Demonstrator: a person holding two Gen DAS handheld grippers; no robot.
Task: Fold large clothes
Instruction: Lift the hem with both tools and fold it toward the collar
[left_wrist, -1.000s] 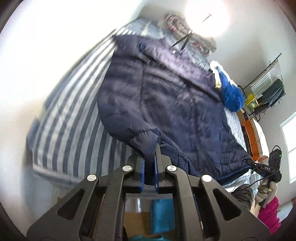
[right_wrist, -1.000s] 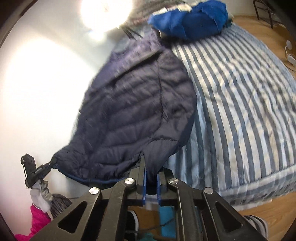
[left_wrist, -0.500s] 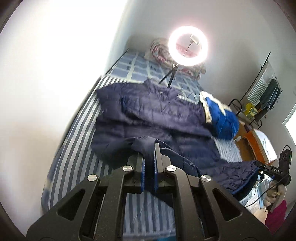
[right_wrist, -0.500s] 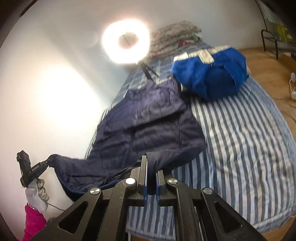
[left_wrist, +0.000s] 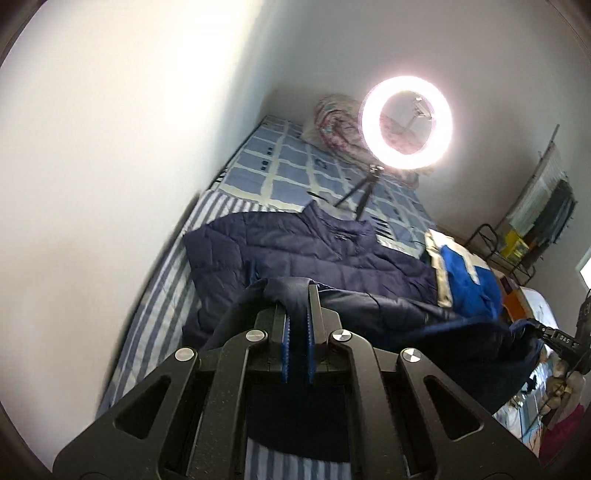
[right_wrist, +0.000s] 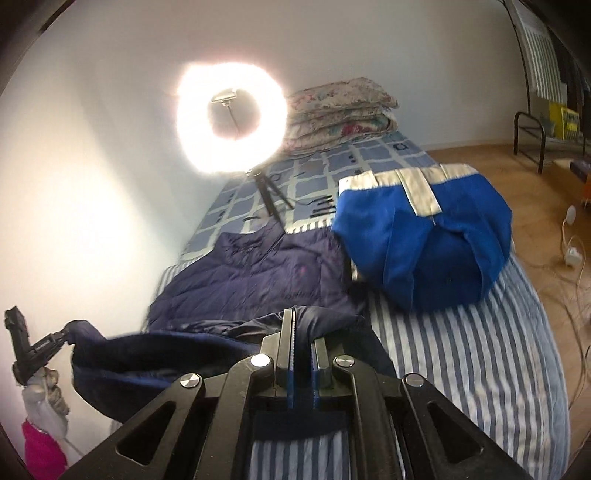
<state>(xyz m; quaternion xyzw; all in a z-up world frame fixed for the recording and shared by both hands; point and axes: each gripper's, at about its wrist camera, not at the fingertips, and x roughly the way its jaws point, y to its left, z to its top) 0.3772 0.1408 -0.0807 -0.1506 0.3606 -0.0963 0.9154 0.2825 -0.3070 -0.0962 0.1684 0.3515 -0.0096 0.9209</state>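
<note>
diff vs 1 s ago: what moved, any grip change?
Both grippers lifted the hem of the navy quilted puffer jacket and carried it toward the collar, starting a fold; its upper half now lies flat on the striped bedsheet. Left gripper and right gripper stay clamped on the hem. Blue folded garment and ring light unmoved.

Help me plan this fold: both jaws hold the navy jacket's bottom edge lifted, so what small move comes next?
Probably carry the hem forward toward the collar. Left gripper and right gripper both pinch the navy jacket, whose upper half lies flat on the bed.
</note>
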